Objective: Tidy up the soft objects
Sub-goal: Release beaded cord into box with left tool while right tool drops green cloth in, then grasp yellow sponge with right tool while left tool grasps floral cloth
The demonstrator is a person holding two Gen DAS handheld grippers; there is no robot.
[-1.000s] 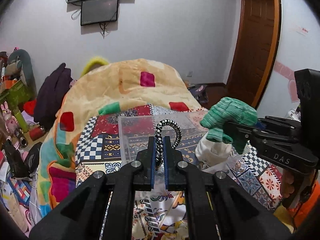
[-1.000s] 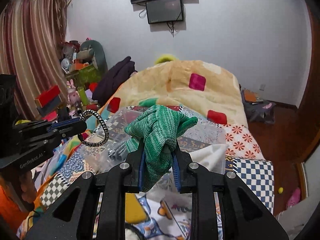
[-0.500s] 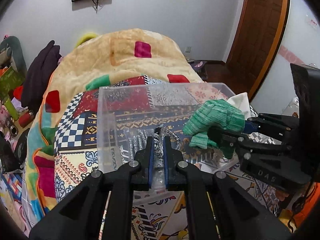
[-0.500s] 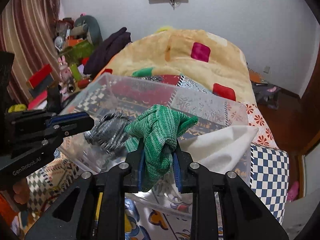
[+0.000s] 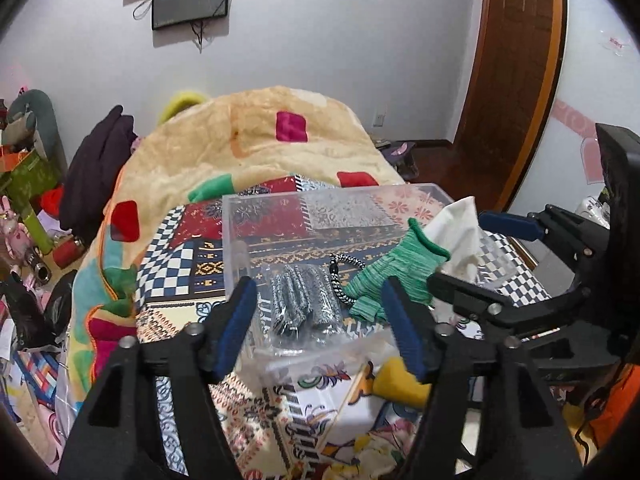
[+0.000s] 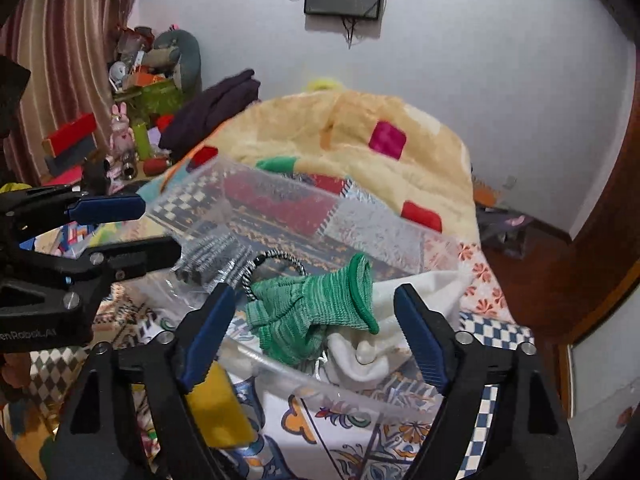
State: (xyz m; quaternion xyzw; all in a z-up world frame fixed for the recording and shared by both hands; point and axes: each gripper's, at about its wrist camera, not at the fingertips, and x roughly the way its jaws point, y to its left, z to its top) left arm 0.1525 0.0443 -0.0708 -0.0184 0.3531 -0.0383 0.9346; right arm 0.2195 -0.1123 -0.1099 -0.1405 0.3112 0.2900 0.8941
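A clear plastic box point(image 5: 240, 224) point(image 6: 280, 372) sits on the patterned bed. Inside lie a grey scrunchie point(image 5: 304, 300) point(image 6: 212, 256), a black-and-white hair tie point(image 5: 340, 280) point(image 6: 256, 268), a green knit glove point(image 5: 396, 272) point(image 6: 316, 312) and a white cloth point(image 5: 460, 232) point(image 6: 400, 320). My left gripper point(image 5: 320, 324) is open and empty above the box's near edge, over the scrunchie. My right gripper point(image 6: 316, 344) is open and empty, straddling the green glove. Each gripper shows in the other's view: the right one point(image 5: 476, 256) and the left one point(image 6: 152, 228).
A yellow object point(image 5: 400, 380) point(image 6: 216, 404) lies on the bed just in front of the box. A peach quilt point(image 5: 256, 144) is heaped behind it. Clutter and toys point(image 6: 132, 128) stand at the left; a wooden door point(image 5: 516, 60) is at the right.
Both grippers have opened. The left one released the hair tie and the right one released the green glove; both items now lie in the box. Both grippers have pulled back slightly.
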